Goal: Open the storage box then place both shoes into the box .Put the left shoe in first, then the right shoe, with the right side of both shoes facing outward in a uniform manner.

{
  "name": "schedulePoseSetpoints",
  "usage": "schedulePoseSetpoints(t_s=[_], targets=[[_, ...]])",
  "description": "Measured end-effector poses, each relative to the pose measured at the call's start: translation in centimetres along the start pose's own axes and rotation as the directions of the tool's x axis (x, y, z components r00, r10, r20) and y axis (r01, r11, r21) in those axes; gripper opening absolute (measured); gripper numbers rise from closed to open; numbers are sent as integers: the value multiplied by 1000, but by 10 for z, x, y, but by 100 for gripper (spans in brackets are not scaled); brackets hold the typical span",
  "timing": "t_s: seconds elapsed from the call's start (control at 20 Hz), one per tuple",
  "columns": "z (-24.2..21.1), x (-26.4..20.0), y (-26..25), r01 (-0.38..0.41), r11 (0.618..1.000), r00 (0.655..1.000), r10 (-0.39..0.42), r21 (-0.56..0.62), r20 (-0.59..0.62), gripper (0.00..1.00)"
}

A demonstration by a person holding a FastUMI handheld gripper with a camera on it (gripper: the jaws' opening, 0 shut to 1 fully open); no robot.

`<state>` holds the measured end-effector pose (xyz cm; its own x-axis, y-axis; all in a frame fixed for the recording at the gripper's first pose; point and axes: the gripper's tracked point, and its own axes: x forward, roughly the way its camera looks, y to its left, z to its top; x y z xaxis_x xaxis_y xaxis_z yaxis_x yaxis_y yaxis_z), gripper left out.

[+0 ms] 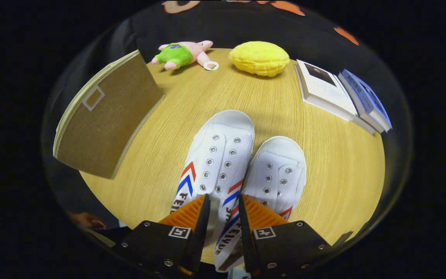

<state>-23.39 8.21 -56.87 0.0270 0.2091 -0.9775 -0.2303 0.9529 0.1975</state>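
Between the fingers (223, 201), narrowly parted, closing on left shoe (215, 162) wall beside right shoe (277, 174) on table (343, 162); better to pinch firmly, then lift level toward storage box (107, 116)

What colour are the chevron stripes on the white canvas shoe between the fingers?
Red and blue chevron stripes on the white canvas shoe, clearest in the gripper view.

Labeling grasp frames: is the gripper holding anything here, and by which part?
The gripper appears to hold the left shoe: its fingers straddle the right side wall near the heel opening. Firm pressing cannot be confirmed.
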Motion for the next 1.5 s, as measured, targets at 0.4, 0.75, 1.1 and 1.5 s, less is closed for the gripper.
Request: schedulePoseSetpoints(t_s=[0.4, 0.75, 1.1, 1.5], targets=[[0, 4, -2, 189, 971, 981, -181, -145, 66, 12], [5, -3, 11, 116, 990, 992, -112, -75, 56, 2], [-1, 13, 2, 70, 996, 998, -70, 47, -11, 16], [15, -2, 17, -104, 959, 992, 82, 265, 92, 2]])
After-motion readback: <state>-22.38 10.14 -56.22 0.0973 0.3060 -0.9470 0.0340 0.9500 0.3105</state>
